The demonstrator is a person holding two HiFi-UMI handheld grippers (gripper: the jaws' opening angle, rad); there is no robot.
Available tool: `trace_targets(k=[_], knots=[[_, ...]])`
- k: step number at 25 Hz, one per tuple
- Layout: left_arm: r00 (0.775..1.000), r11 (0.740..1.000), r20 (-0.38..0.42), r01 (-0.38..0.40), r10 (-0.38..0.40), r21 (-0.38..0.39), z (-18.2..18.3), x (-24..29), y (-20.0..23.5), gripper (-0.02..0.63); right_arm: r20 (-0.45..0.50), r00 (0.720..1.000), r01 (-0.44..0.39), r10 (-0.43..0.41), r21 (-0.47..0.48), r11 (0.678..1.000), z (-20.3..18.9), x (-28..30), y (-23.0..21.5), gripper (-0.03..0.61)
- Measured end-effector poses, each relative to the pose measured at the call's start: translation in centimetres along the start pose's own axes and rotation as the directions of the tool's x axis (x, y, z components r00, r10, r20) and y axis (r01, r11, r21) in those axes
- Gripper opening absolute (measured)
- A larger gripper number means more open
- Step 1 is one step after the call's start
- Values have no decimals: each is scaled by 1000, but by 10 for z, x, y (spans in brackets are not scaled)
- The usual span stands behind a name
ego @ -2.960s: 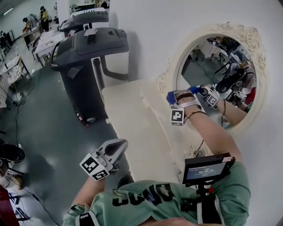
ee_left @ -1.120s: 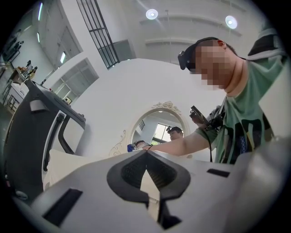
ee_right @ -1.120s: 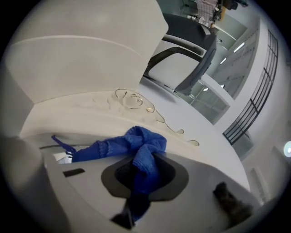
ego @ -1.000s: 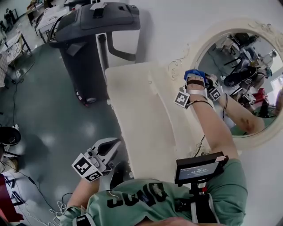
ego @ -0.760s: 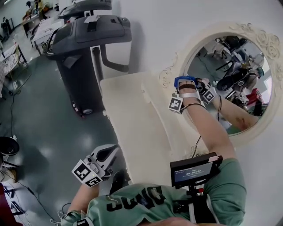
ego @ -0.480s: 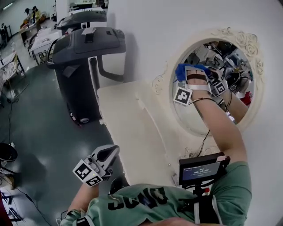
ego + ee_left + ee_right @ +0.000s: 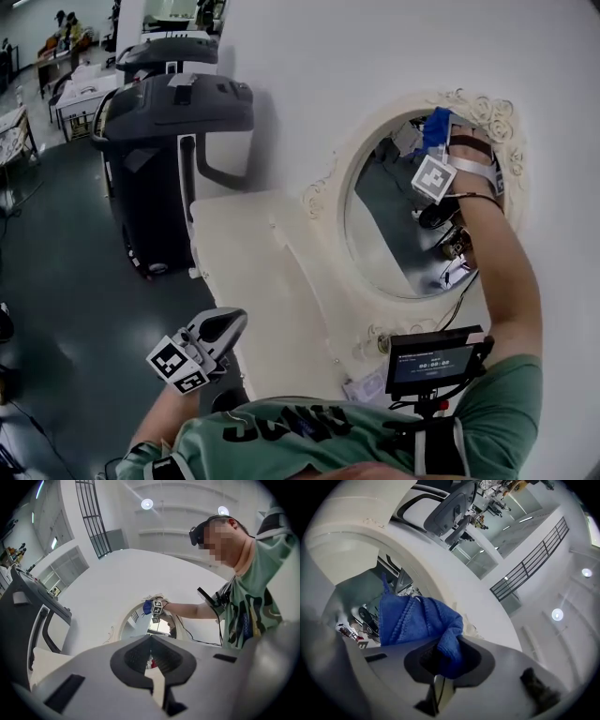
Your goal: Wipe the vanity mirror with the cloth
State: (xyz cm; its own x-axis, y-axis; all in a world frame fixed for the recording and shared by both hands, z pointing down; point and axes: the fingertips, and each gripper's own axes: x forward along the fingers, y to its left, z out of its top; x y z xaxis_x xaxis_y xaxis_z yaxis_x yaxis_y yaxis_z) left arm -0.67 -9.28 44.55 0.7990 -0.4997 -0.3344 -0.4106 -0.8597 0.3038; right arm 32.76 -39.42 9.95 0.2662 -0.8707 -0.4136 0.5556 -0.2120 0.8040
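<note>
Right gripper (image 7: 442, 663) pinches a corner of the blue cloth (image 7: 417, 620) at the vanity mirror's (image 7: 394, 234) far rim. The ornate frame (image 7: 487, 112) could snag it loose. Left gripper (image 7: 151, 660) idles, jaws together, empty.

place: large workshop hall | dark machines (image 7: 173, 112) | worktables (image 7: 70, 94) | upper gallery railing (image 7: 96, 527)

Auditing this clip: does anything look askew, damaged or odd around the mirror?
Nothing stands out. The blue cloth is clamped in the right gripper at the upper rim of the mirror, whose frame looks intact. The left gripper is shut, holding nothing.
</note>
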Motion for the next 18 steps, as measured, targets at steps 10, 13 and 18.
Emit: trace_targets(k=[10,13,18], knots=[[1000,1000,-12,-14,14,-5,6,-4,3,10,-49,999,18,-16,28,999,1,8,0,43],[999,1000,-37,-13,12,-29,-3,2,4,11,28,999,-42,40,77,996,36,1,42,43],[996,998,-84,-27,22,-55,-17,3,8,11,203,953,-254,225,129,959,124,-43,168,43]])
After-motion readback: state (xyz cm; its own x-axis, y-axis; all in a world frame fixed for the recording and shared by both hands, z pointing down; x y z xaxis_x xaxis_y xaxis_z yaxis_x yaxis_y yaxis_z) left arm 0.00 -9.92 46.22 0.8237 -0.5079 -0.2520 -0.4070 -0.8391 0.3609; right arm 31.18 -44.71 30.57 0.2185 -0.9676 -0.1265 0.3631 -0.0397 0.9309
